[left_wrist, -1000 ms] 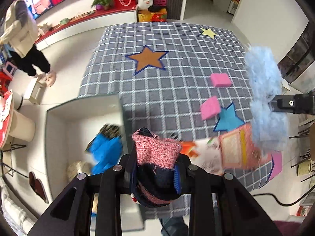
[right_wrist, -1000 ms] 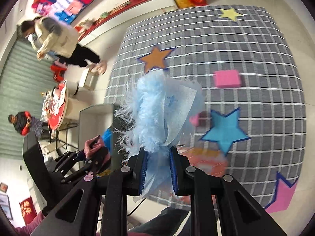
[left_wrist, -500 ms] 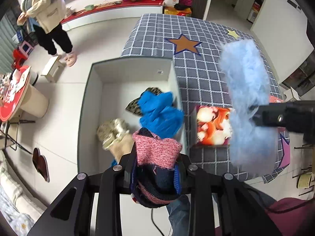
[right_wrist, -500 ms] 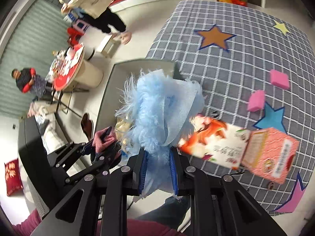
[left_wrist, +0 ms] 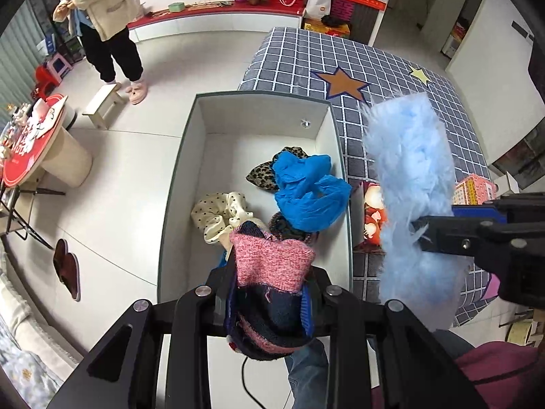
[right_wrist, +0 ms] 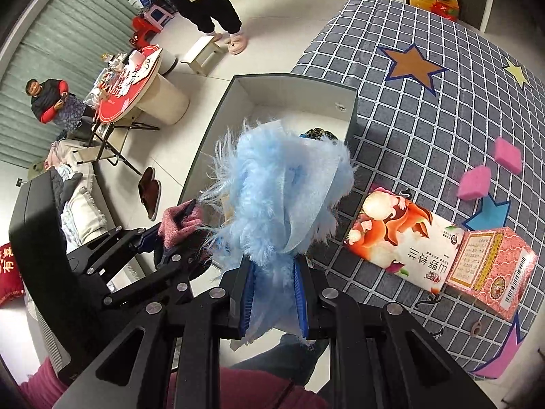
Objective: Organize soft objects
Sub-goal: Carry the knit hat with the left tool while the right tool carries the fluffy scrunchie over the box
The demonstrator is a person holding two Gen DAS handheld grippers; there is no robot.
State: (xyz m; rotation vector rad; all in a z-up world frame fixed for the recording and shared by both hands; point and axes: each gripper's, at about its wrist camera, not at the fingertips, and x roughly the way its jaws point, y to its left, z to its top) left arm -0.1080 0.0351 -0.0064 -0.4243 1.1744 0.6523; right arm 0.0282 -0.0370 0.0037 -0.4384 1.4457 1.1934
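Above the white rectangular open-topped box (left_wrist: 255, 129), the left gripper (left_wrist: 269, 293) clamps a pink-and-navy knitted sock (left_wrist: 269, 266), while beside it the right gripper (right_wrist: 274, 289) pinches a fluffy pale-blue fringed cloth (right_wrist: 279, 197) over crumpled fabrics.

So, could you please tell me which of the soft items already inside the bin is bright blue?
The crumpled blue cloth by the bin's right wall; its neighbours are leopard-print and cream polka-dot.

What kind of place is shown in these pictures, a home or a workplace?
Probably a home living room: a grey checked rug with star patches on a tiled floor, a long white cabinet with a red top carrying potted plants, and dark red slippers.
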